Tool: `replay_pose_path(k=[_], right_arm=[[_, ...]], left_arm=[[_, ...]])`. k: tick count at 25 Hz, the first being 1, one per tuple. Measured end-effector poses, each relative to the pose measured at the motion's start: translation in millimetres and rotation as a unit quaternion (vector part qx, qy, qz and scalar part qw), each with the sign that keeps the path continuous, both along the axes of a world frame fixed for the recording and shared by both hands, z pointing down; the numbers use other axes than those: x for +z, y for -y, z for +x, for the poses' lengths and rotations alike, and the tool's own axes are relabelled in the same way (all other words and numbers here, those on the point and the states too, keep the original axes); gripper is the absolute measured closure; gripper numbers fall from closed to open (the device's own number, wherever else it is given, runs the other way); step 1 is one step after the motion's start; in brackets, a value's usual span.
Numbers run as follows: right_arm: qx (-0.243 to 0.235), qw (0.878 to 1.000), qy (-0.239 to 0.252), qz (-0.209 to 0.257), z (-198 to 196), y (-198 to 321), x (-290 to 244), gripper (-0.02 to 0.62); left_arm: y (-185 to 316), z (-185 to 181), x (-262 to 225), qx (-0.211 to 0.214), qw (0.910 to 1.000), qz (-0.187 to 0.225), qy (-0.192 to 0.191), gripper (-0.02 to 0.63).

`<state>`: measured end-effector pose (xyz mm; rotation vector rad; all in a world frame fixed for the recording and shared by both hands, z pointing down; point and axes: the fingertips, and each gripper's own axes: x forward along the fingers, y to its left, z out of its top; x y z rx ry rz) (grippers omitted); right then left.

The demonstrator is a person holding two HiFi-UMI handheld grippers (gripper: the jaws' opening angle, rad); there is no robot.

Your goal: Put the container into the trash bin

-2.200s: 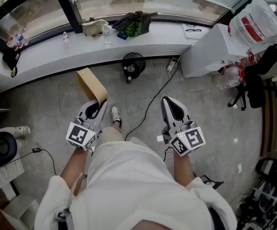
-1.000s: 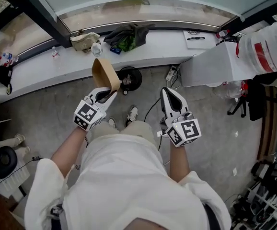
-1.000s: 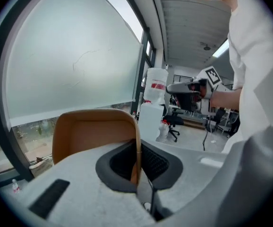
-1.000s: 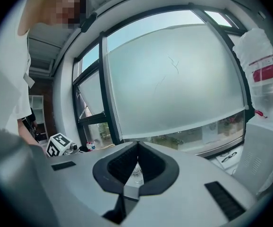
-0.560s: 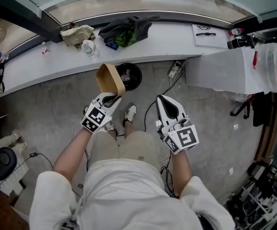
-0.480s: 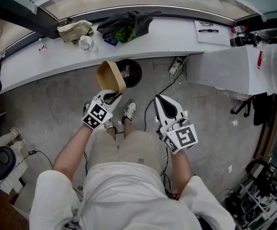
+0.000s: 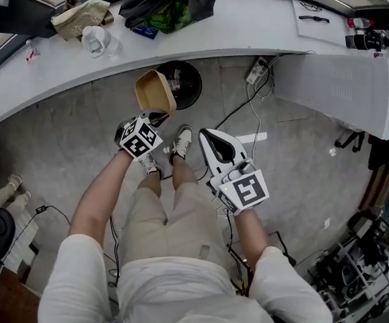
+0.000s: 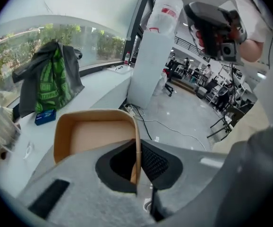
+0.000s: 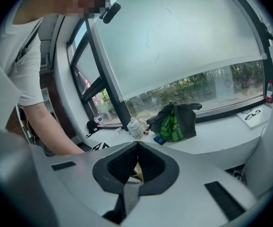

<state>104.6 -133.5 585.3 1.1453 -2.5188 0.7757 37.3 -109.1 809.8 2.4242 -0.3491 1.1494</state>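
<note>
A brown paper container [image 7: 153,91] hangs just left of a round black trash bin [image 7: 184,83] that stands on the floor under the ledge. My left gripper [image 7: 157,118] is shut on the container's near wall. In the left gripper view the thin brown wall [image 8: 135,148] sits pinched between the jaws, and the open, empty tray [image 8: 94,134] faces the camera. My right gripper [image 7: 206,135] hovers to the right above the person's knees. Its jaws are shut with nothing in them [image 9: 136,144].
A white window ledge [image 7: 248,25] carries dark and green clothing [image 7: 171,2], a plastic bottle [image 7: 97,40] and a beige cloth. A power strip [image 7: 256,73] with cables lies on the grey floor. A white cabinet [image 7: 342,86] stands at right. The person's shoes [image 7: 180,143] are below the bin.
Both grippers have come down toward the floor. The container, still held, has sunk from the ledge's height to beside the black bin. The person has crouched lower.
</note>
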Motion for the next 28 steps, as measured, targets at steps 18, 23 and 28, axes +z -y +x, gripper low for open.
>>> replay_pose_path(k=[18,23,28], right_arm=[[0.023,0.997,0.048,-0.047,13,28,123,0.594],[0.029,0.997,0.048,-0.055,21,28,149,0.594],[0.034,0.997,0.047,-0.058,22,31,168,0.594]], left_arm=[[1,37,161,0.096,0.9931,-0.025,0.062,0.588],[6,47,188,0.13,0.9885,-0.017,0.075,0.588],[18,48,216,0.164,0.9811,-0.012,0.103,0.588]])
